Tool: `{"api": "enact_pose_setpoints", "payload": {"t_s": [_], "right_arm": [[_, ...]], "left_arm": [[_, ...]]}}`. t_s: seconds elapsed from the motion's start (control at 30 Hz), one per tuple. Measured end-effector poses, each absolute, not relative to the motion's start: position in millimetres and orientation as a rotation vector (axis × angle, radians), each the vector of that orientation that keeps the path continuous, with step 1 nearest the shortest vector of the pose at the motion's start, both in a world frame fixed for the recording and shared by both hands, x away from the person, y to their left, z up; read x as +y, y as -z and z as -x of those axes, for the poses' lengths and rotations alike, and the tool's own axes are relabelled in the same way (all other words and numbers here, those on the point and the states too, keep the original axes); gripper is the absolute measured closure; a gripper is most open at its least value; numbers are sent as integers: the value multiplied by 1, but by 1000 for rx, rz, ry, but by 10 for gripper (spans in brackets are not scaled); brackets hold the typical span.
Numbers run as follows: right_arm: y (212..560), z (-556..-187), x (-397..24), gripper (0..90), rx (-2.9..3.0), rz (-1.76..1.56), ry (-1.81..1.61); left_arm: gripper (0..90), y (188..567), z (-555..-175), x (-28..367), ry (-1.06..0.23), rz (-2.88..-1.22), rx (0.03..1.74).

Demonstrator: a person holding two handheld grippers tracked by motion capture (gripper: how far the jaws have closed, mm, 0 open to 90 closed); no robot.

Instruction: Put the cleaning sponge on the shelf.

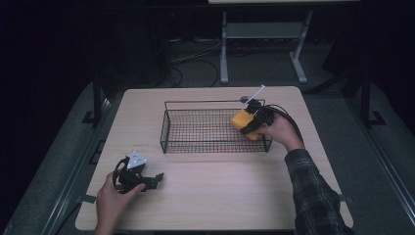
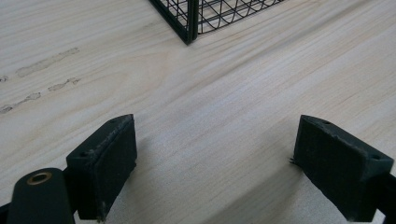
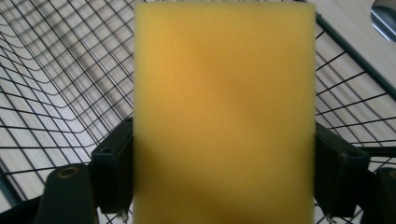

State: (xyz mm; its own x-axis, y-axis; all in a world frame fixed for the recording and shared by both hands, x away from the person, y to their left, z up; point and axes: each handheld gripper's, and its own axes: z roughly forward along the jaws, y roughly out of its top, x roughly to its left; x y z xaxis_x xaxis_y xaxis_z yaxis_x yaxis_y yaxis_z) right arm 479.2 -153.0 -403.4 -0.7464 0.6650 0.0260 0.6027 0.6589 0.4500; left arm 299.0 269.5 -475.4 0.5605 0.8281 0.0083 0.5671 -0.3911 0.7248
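While the pale wooden table (image 1: 220,196) is carrying everything at hand, a black wire basket (image 1: 195,128) is sitting on its far half, long side facing the person. Inside the basket's right end, the right gripper (image 1: 250,123) is holding a yellow sponge (image 1: 241,119) over the mesh floor, close to the right wall. From the right gripper view, the sponge (image 3: 224,112) is standing up between the two black jaws, whose pads are pressing on its left and right edges, with the basket's wire grid (image 3: 65,84) lying behind it. Near the table's front left corner, well apart from the basket, the left gripper (image 1: 151,180) is resting low in the person's hand. Its jaws are standing spread wide over bare wood (image 2: 210,121), pinching nothing, while one basket corner (image 2: 189,25) is showing ahead of them.
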Motion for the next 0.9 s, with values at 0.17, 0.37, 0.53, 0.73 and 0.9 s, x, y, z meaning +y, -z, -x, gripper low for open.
{"api": "enact_pose_setpoints", "payload": {"t_s": [0.17, 0.37, 0.53, 0.73, 0.9], "right_arm": [[408, -480, -151, 222, 2749, -1045, -641], [413, -480, -148, 221, 2770, -1028, -614], [417, -480, -147, 221, 2784, -1041, -609], [420, -479, -147, 221, 2792, -1036, -599], [422, -479, -145, 219, 2800, -1027, -575]], "left_arm": [[125, 475, -299, 269, -488, -2108, 1114], [125, 475, -299, 269, -488, -2108, 1114], [125, 475, -299, 269, -488, -2108, 1114], [125, 475, -299, 269, -488, -2108, 1114], [125, 475, -299, 269, -489, -2108, 1114]]}}
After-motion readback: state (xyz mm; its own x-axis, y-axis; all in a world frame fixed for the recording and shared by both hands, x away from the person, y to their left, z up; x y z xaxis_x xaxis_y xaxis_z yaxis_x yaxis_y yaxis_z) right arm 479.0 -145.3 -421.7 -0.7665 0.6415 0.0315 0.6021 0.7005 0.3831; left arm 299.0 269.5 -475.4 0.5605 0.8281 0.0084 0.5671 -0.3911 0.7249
